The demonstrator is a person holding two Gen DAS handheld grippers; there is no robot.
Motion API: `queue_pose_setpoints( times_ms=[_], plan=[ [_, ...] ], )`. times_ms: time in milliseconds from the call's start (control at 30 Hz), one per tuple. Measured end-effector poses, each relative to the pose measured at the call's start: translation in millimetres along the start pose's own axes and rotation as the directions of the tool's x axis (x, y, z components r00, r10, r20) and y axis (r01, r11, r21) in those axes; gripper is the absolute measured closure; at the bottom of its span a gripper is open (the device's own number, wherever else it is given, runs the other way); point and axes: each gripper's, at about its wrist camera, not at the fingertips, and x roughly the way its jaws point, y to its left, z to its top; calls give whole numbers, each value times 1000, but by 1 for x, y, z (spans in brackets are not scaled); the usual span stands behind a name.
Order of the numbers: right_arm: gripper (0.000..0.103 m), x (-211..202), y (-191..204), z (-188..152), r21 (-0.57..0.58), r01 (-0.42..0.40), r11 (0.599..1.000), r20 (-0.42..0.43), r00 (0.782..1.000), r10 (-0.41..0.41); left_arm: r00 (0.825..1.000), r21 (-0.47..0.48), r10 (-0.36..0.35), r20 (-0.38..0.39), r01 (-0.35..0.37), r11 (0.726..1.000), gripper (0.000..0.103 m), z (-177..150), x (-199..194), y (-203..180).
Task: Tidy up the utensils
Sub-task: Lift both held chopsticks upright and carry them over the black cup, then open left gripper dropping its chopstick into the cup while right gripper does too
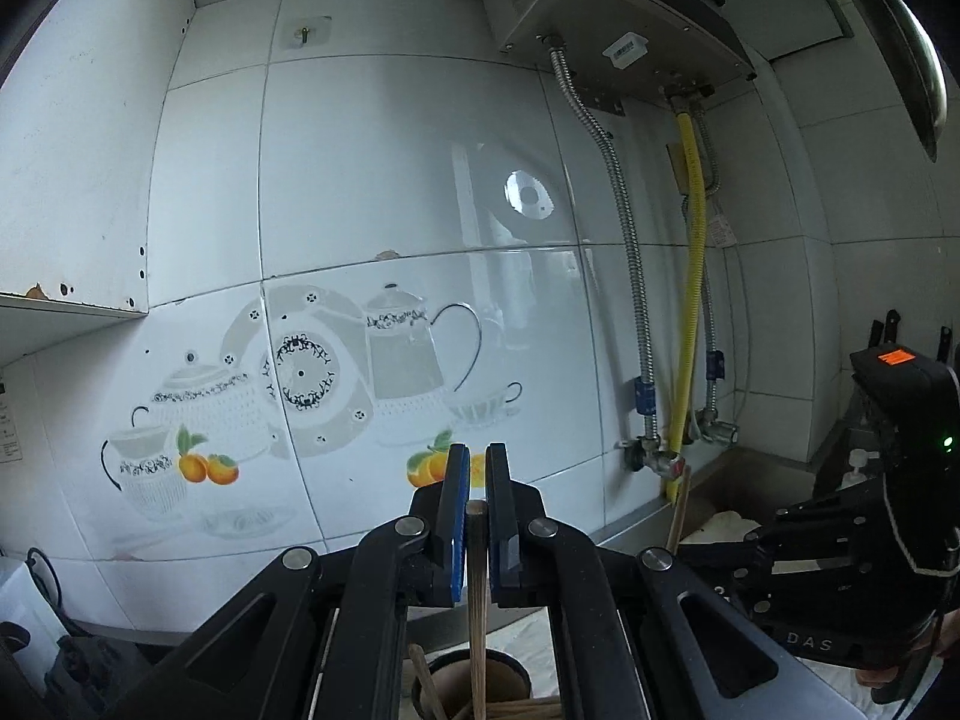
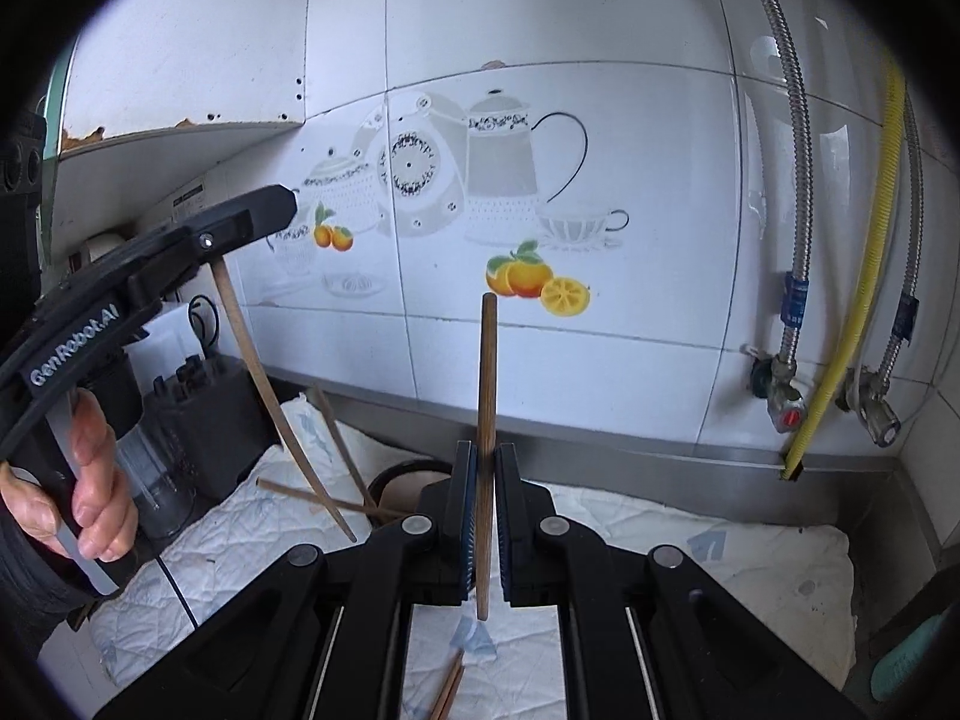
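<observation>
My left gripper (image 1: 477,480) is shut on a wooden utensil handle (image 1: 477,588) that hangs down into a dark round holder (image 1: 516,675) with other wooden sticks in it. In the right wrist view the left gripper (image 2: 264,210) holds this curved utensil (image 2: 264,384) above the holder (image 2: 399,483). My right gripper (image 2: 485,462) is shut on an upright wooden stick (image 2: 486,396), clear of the holder. The right gripper also shows at the right of the left wrist view (image 1: 840,546). Two loose sticks (image 2: 450,687) lie on the white cloth (image 2: 690,546).
A tiled wall with teapot and fruit decals (image 2: 516,180) stands close ahead. Pipes and a yellow hose (image 2: 864,276) run down at the right. A dark appliance (image 2: 204,414) and clear jar (image 2: 150,474) stand left of the holder. A water heater (image 1: 618,18) hangs above.
</observation>
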Motion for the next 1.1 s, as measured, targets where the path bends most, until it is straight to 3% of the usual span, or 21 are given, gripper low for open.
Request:
queue_pose_setpoints(
  times_ms=[267, 567, 867, 1100],
  plan=[
    [95, 5, 2, 30, 0, -30, 1000, 85, 996, 29, 999, -27, 49, 5, -49, 998, 99, -16, 31, 10],
    [95, 32, 6, 36, 15, -78, 997, 128, 989, 75, 995, -75, 56, -79, -62, 995, 98, -56, 46, 22],
    [94, 69, 5, 18, 38, -107, 994, 43, 994, 105, 990, -102, 53, -129, -67, 993, 97, -70, 45, 32],
    [94, 69, 1, 9, 57, -104, 993, -13, 994, 104, 987, -110, 34, -155, -52, 993, 96, -69, 35, 32]
  ],
)
